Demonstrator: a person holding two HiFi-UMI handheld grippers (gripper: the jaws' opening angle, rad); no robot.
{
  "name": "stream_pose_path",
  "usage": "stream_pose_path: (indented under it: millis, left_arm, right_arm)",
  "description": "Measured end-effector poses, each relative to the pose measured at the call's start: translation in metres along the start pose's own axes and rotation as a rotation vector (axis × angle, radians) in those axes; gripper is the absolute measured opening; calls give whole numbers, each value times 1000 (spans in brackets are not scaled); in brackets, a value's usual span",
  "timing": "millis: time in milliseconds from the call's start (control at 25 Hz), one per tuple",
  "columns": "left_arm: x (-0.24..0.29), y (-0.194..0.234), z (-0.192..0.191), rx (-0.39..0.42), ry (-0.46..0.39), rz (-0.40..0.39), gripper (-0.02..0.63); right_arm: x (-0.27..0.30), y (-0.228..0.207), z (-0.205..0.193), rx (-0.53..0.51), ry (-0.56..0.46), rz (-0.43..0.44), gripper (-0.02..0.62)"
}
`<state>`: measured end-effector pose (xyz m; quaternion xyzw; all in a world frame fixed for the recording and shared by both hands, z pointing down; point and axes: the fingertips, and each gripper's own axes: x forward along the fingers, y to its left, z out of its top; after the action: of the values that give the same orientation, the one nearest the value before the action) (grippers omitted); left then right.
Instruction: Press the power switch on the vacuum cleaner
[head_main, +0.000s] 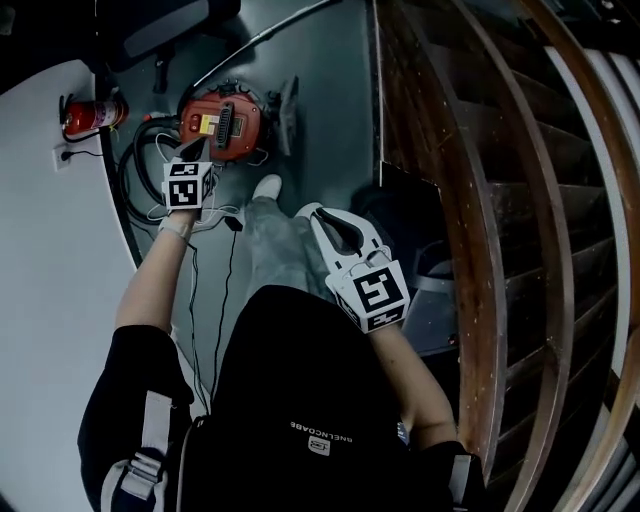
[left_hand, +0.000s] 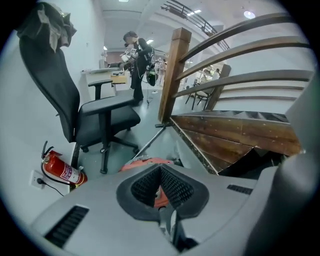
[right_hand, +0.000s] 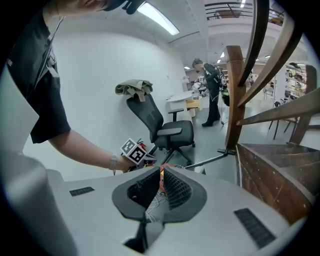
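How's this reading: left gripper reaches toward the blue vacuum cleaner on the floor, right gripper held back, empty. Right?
Not quite: the vacuum cleaner is red, not blue, as the head view shows. The left gripper does reach toward it; the right gripper is held back, empty.

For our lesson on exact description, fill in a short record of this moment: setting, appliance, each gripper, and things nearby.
Setting: grey floor beside a wooden staircase
Vacuum cleaner: red, standing on the floor
Left gripper: jaws together, empty, close to the vacuum cleaner
Right gripper: jaws together, empty, farther from it
Power switch: cannot be made out
Nearby: fire extinguisher, office chair
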<state>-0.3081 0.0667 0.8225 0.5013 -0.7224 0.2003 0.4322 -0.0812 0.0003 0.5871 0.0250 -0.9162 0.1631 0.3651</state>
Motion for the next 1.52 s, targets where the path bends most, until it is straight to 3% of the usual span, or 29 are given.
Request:
stream_pose_path:
  millis: [320,760,1000,1280,1520]
  left_arm:
    - [70,63,-28,-40,34,57,15]
    - [142,114,-56,-37,89,117,15]
    - [175,127,-80,21,144,141,14]
    - [198,141,-93,-36,179,163,15]
    - [208,140,-95,12,188,164,15]
  right_arm:
    - [62,4,-8,32,69,25,38]
    - [110,11,-20,96,110,69,39]
    - [123,9,-20,122,118,83,38]
    - [136,4,-23,130,65,80,38]
    - [140,5,-33,147,85,80,38]
